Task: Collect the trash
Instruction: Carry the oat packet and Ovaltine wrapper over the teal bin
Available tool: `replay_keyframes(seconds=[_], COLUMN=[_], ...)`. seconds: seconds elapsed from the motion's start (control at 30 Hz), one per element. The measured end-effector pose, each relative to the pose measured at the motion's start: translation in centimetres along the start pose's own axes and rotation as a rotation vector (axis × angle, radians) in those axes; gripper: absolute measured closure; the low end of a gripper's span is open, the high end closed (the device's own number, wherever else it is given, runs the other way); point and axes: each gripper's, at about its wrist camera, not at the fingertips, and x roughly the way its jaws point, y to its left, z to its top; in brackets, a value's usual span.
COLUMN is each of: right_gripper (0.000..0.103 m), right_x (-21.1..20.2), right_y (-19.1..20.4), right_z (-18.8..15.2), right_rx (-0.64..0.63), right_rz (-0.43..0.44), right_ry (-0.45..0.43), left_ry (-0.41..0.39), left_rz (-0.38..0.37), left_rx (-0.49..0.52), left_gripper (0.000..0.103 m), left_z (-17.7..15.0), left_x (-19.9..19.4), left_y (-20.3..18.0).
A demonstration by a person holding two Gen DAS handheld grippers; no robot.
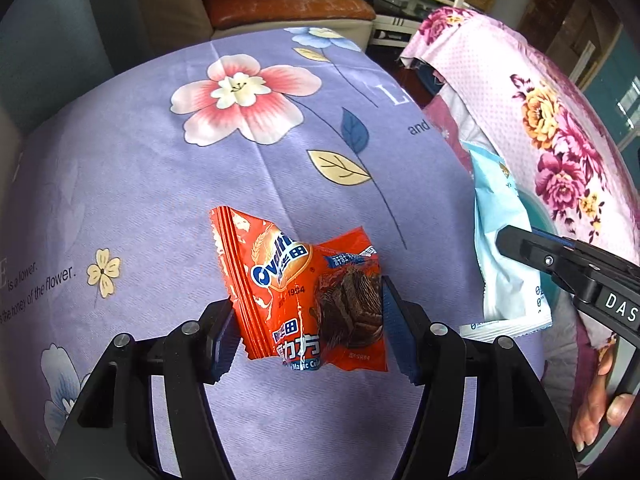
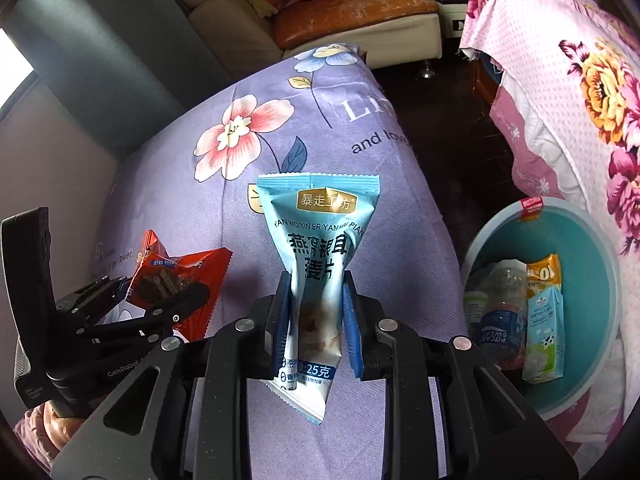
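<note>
The left tool (image 1: 308, 320) was closed on an orange Ovaltine wrapper (image 1: 304, 292), its blue-padded fingers (image 1: 390, 316) pressing the packet from both sides, with the crinkled upper half standing free above them. The packet hung just above the desk, which was covered by a purple flowered cloth (image 1: 160, 184). In the right wrist view the same wrapper (image 2: 180, 280) showed at the left, pinched in the left tool (image 2: 160, 300).

The right tool (image 2: 314, 320) gripped a light blue snack packet (image 2: 316, 260) around its lower middle, squeezing it to a narrow waist; the sealed top fanned out above the fingers (image 2: 350, 320) and the bottom corner drooped below them. From the left wrist camera that blue packet (image 1: 504, 248) appeared at the right edge of the desk, held by the right tool (image 1: 520, 248).

Beside the desk, down on the right, stood a teal bin (image 2: 592, 264) between the desk and a pink floral cloth (image 2: 592, 92) draped over furniture. Inside it lay a Pocari Sweat bottle (image 2: 500, 320) and a milk carton (image 2: 544, 328), side by side. A sofa with an orange cushion (image 2: 352, 12) sat in the background beyond the desk
</note>
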Motion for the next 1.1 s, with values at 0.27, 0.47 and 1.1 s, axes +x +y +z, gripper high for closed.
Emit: replay_keyframes(seconds=[0.27, 0.47, 1.1], right_gripper=[0.080, 0.080, 0.080], right_x=[-2.4, -3.8, -8.2], right_y=[-4.7, -8.2, -18.8], right_z=[-1.9, -3.1, -4.2], right_rx=[0.074, 0.127, 0.310], right_rz=[0.005, -0.001, -0.080], right_ry=[-0.040, -0.059, -0.156], left_ry=[0.028, 0.048, 0.076], left_rz=[-0.008, -0.018, -0.053], left_rx=[0.075, 0.153, 0.286], left_gripper=[0.039, 0.039, 0.038], left_z=[-0.2, -0.5, 1.2], left_x=[0.8, 1.8, 4.0], left_y=[-5.5, -10.1, -19.0])
